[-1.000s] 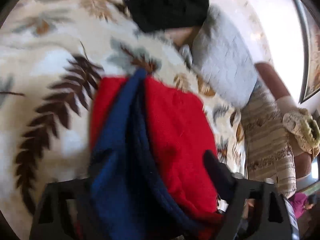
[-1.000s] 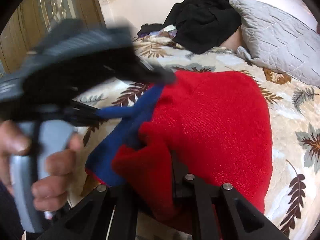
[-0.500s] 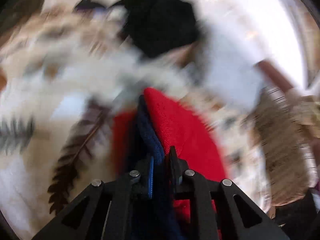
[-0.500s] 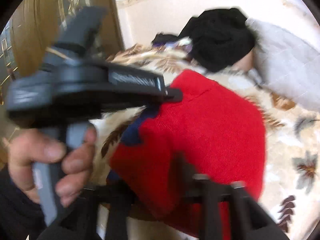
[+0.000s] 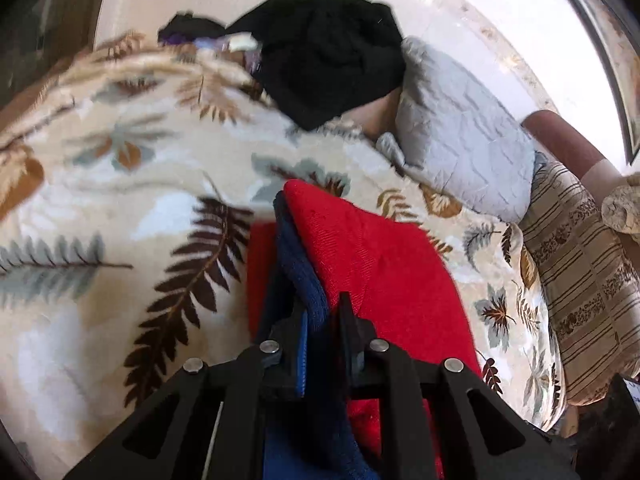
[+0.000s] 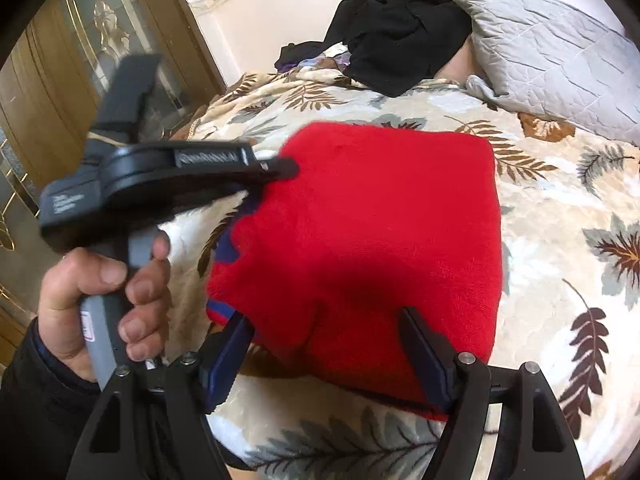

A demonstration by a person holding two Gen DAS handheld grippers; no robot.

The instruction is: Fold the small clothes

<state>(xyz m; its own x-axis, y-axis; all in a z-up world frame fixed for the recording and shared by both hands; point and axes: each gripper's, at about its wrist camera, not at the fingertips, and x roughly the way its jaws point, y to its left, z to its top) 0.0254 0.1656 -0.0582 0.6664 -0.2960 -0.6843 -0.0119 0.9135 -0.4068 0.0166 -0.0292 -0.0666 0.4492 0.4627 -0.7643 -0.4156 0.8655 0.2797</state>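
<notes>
Left wrist view: the left claw is seen pinched tight on the navy trim of a red knitted garment, which is spread on a leaf-patterned blanket covering the bed. A black clothes heap and a grey quilted pillow are seen at the head of the bed, with a striped cushion to the side.

Right wrist view: the right claw is held wide open, nothing gripped, its jaws set either side of the near edge of the garment, which is laid doubled over into a rough square on the blanket. The left claw is shown at the far left corner, gripped by the person's left hand.

The knit is judged soft, light and limp, likely to sag and stretch wherever it is unsupported. A hold is best taken at corners or along the thicker trimmed edge, where layers can be pinched together.
</notes>
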